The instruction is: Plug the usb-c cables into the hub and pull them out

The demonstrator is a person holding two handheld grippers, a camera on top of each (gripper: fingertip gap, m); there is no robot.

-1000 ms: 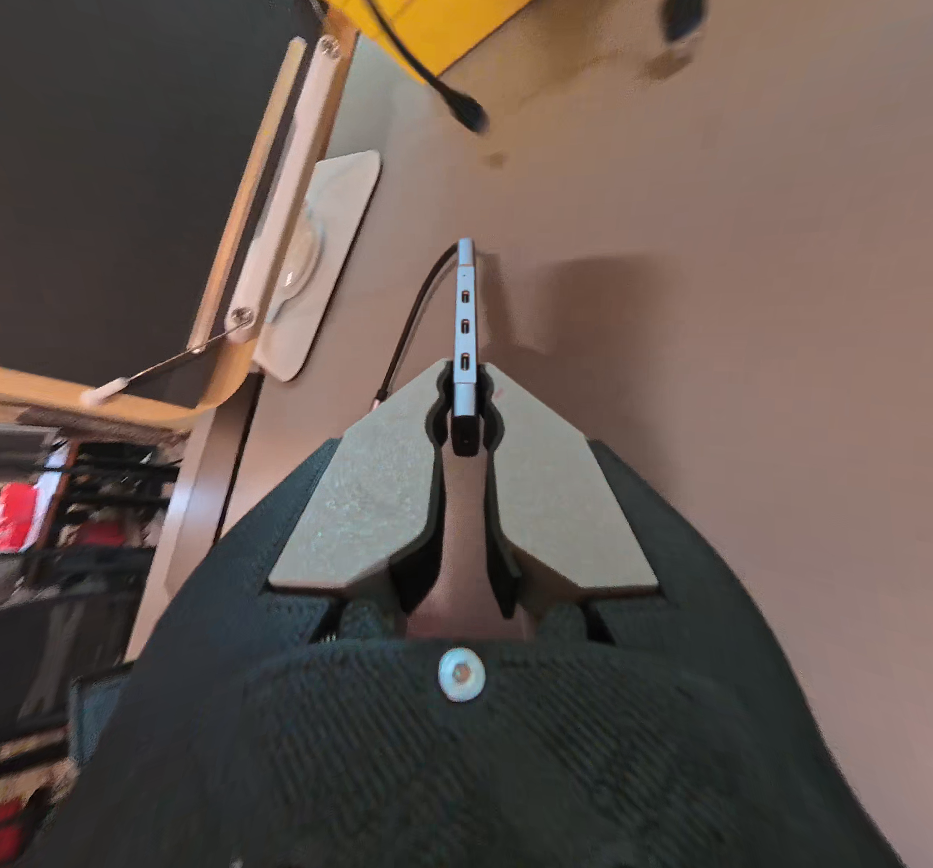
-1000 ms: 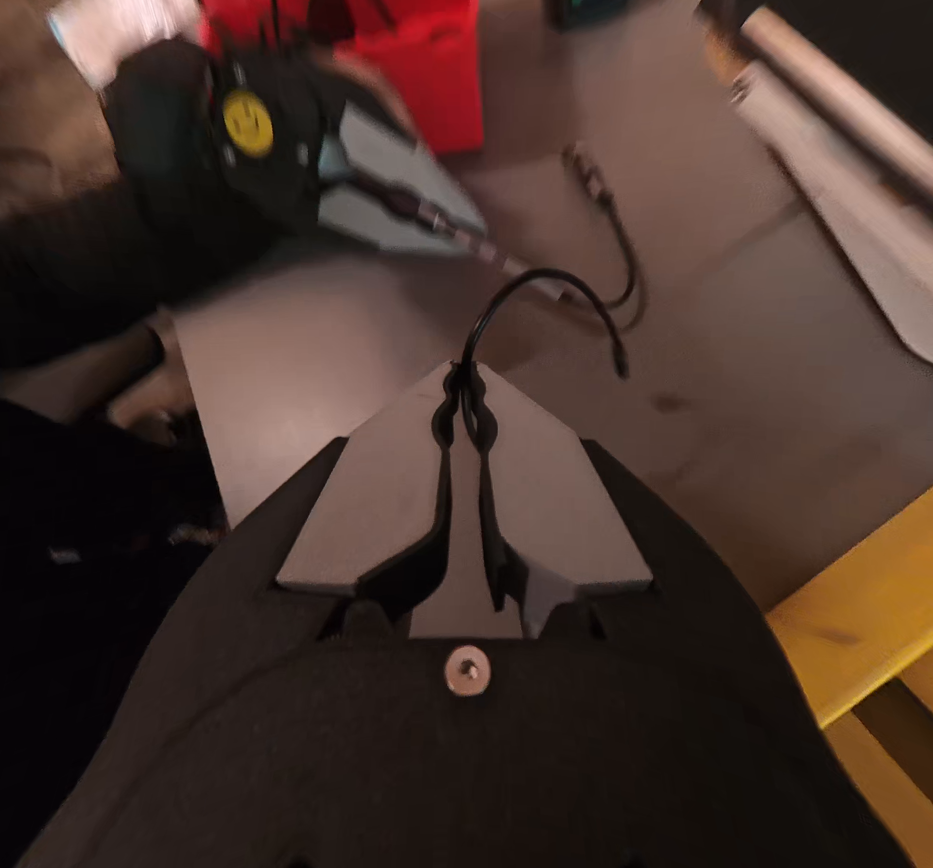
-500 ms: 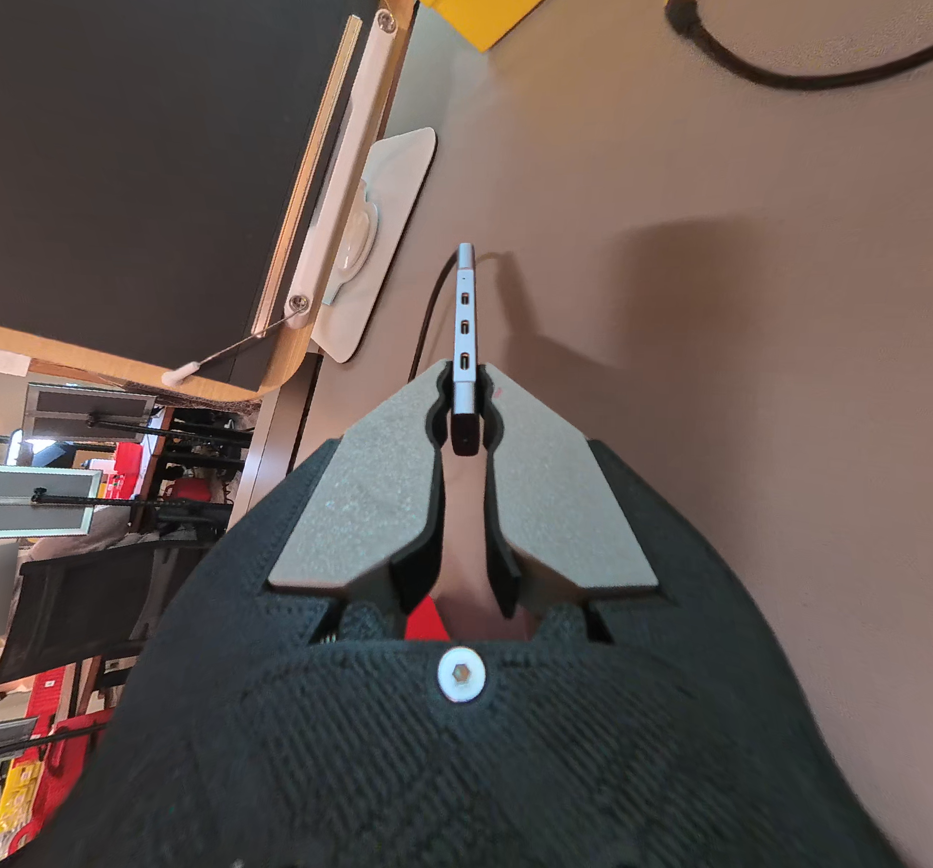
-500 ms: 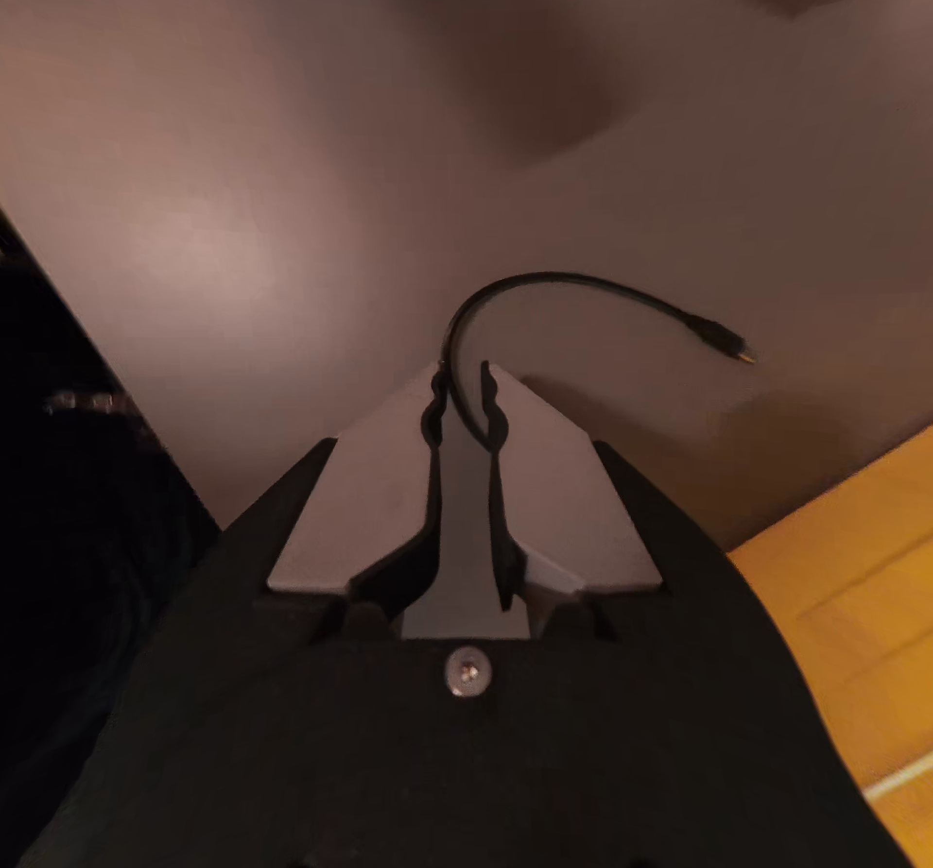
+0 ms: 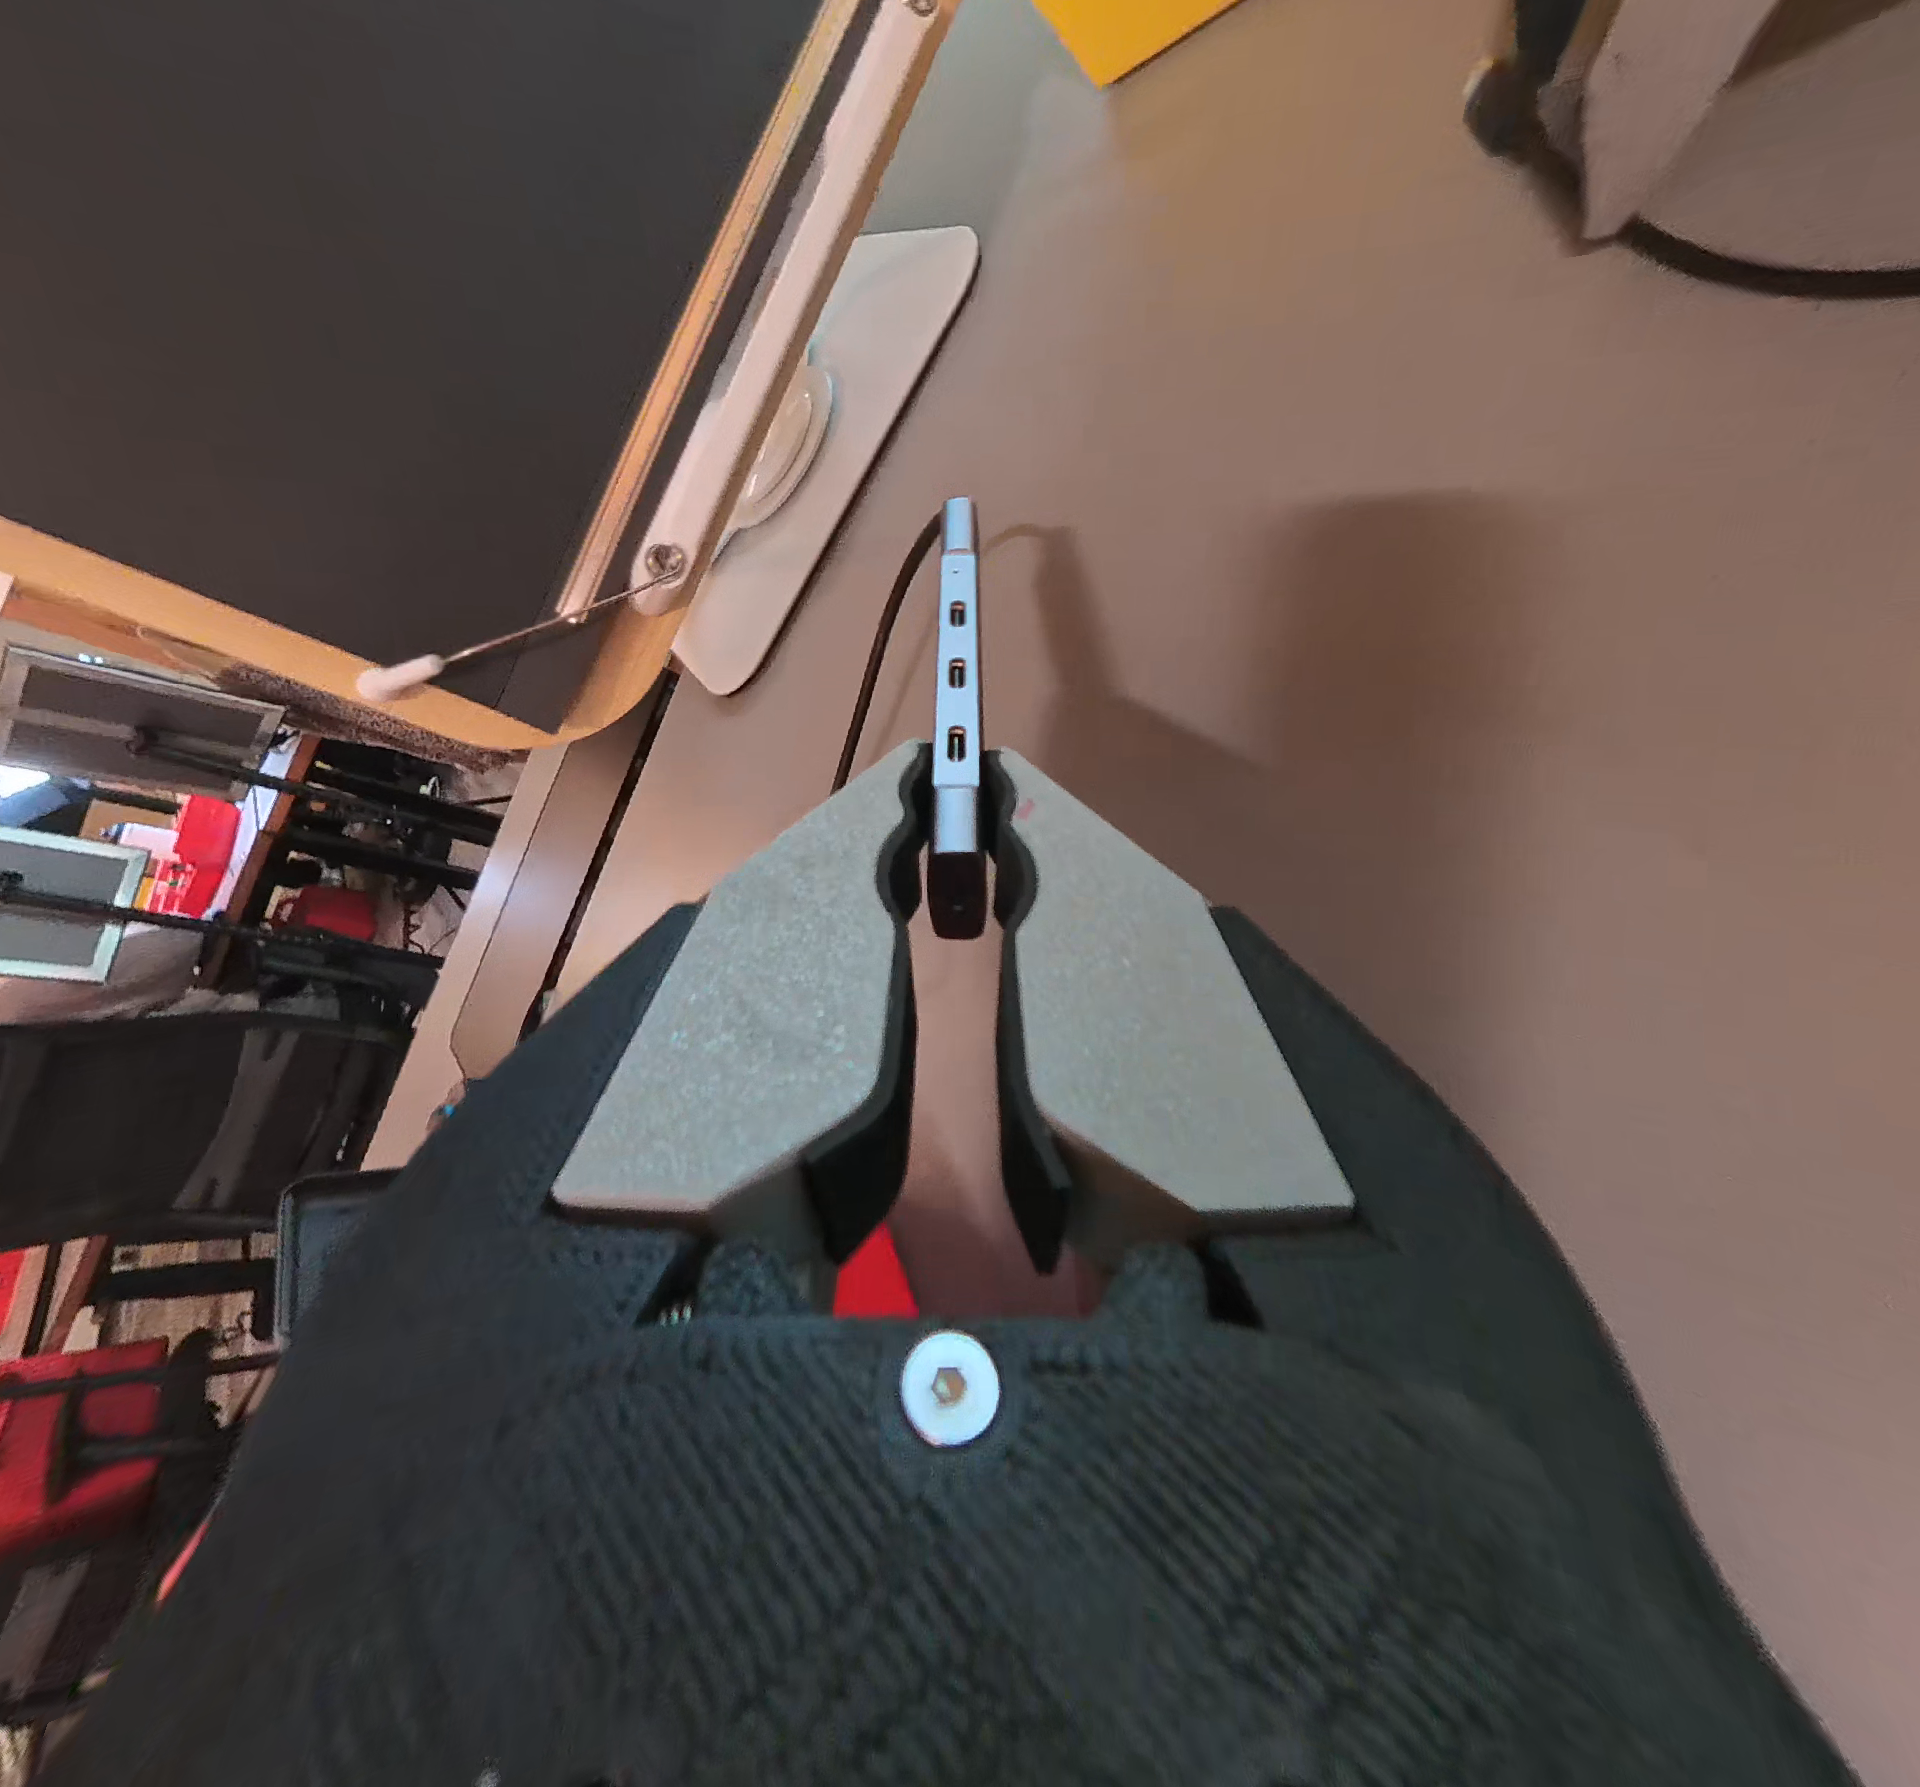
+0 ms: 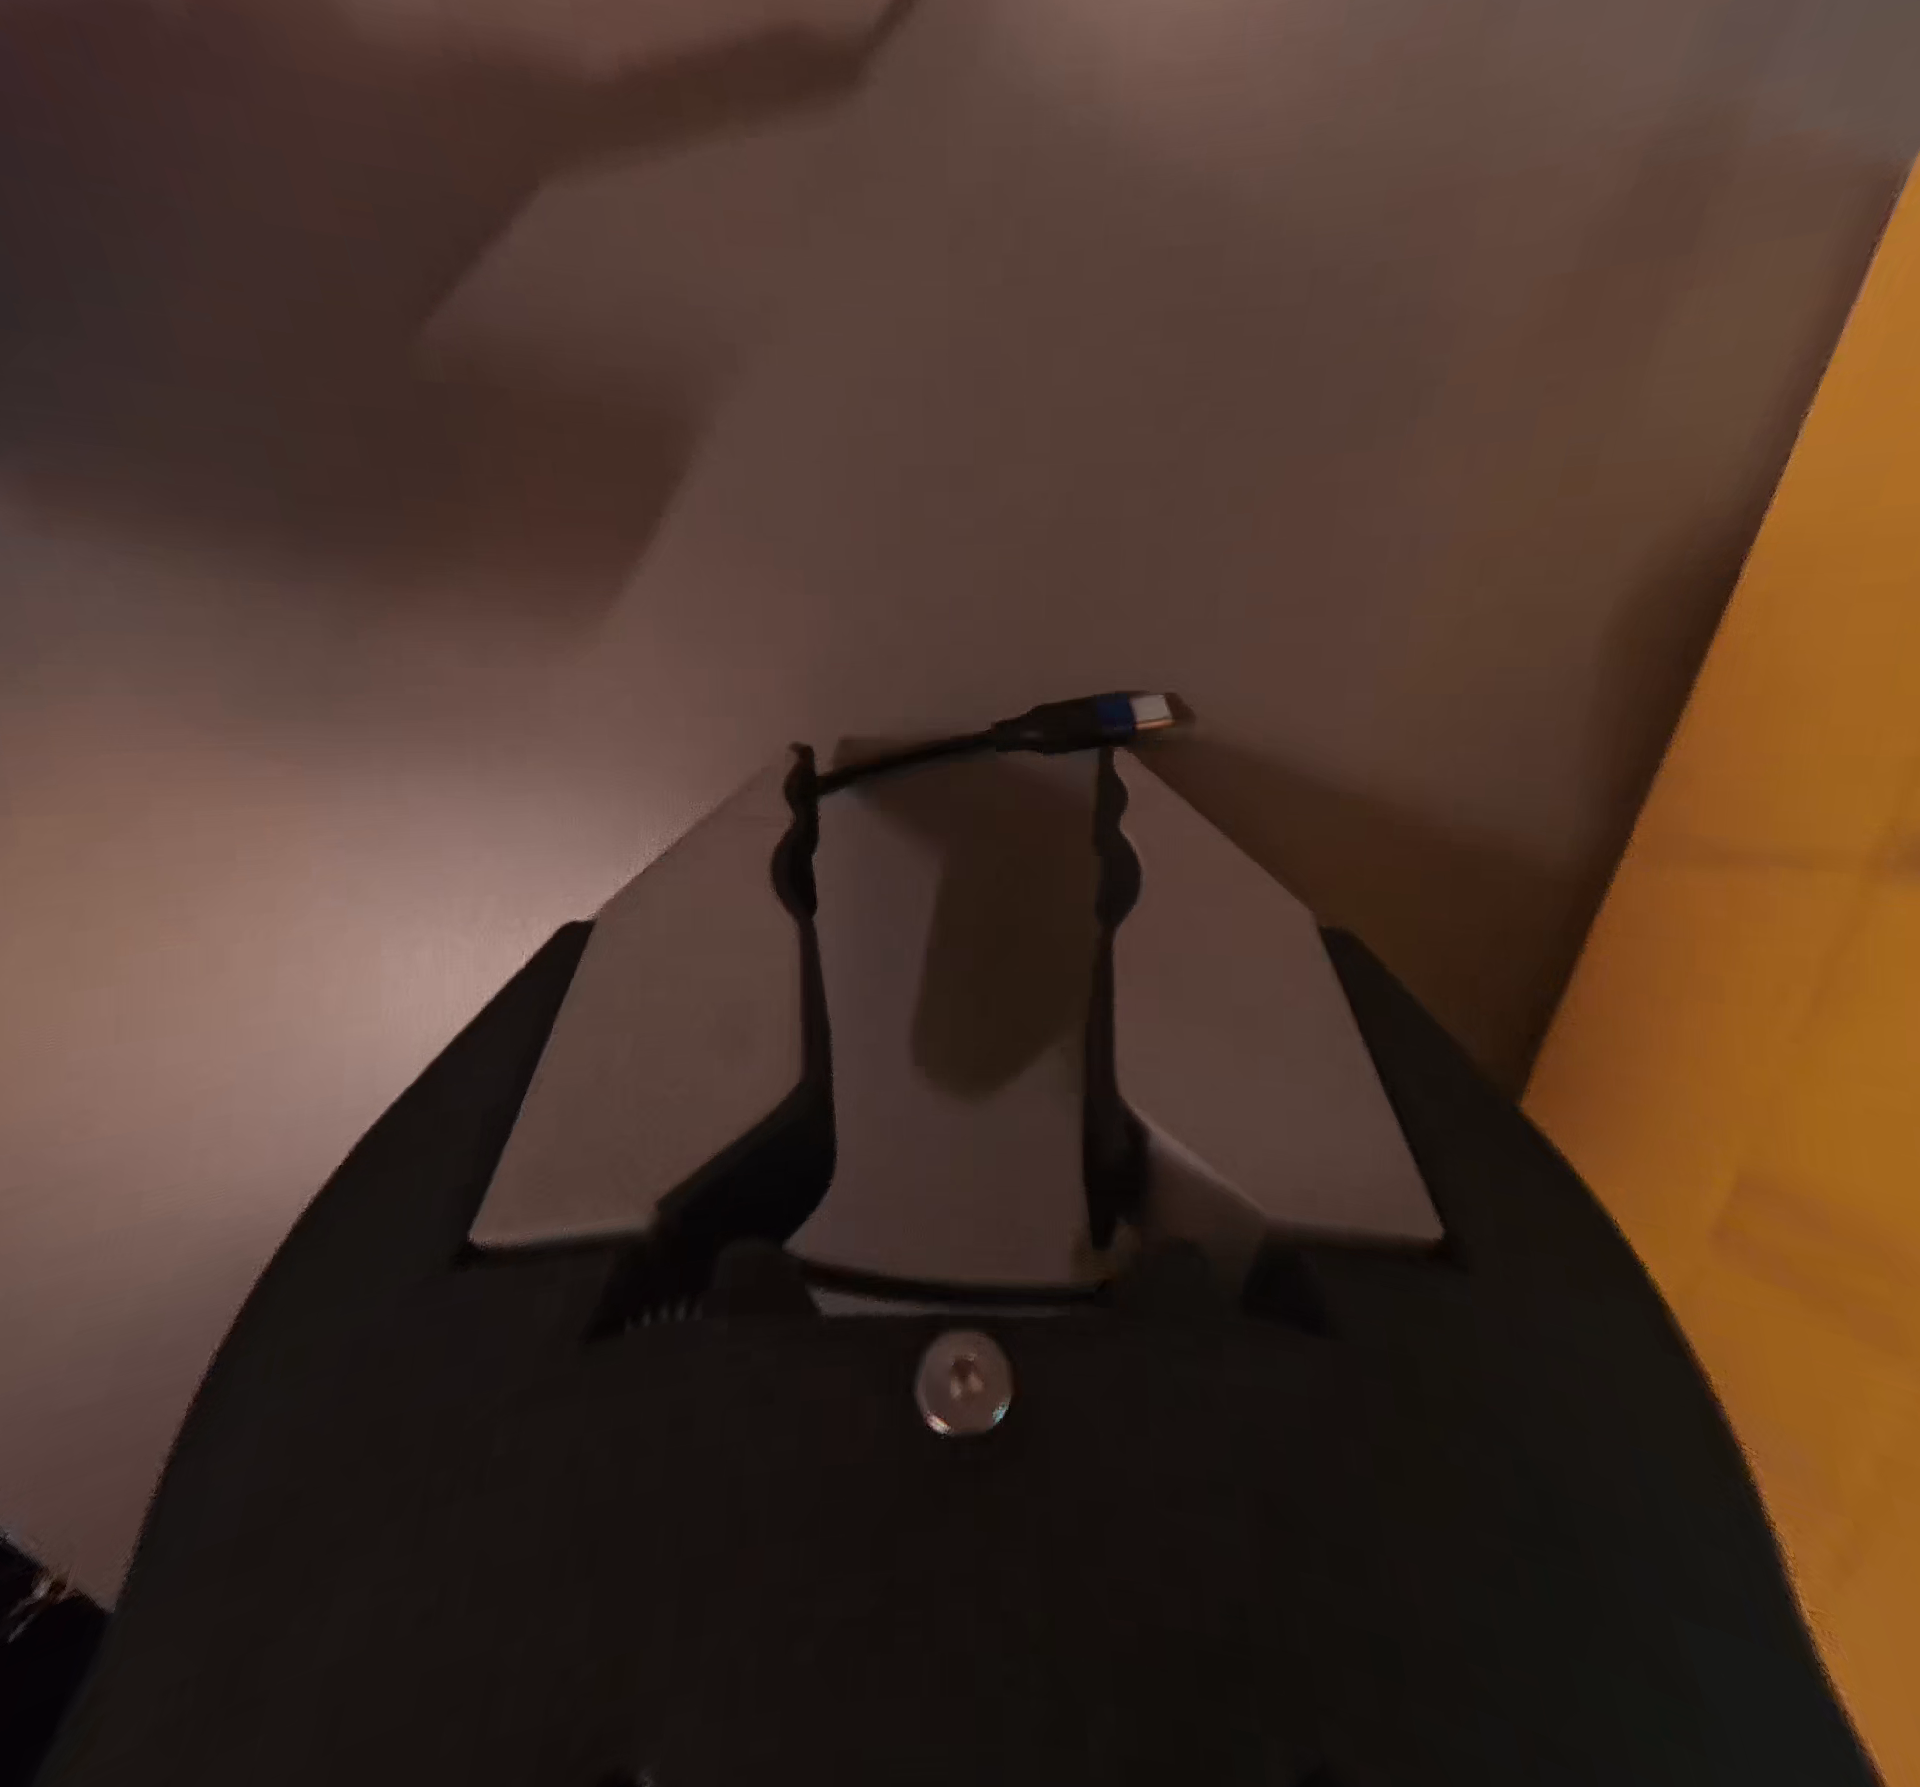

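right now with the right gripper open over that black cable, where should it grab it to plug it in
Probably on the black plug housing, just behind the blue band and metal tip, not on the thin cable. It lies flat on the brown table, tip pointing right, so the right gripper could come from above, one finger on each long side, leaving the tip clear.

Left gripper is clamped on the slim grey hub, held edge-up over the brown table with three ports facing the camera, its dark cord trailing off left, and the other gripper blurry top right.
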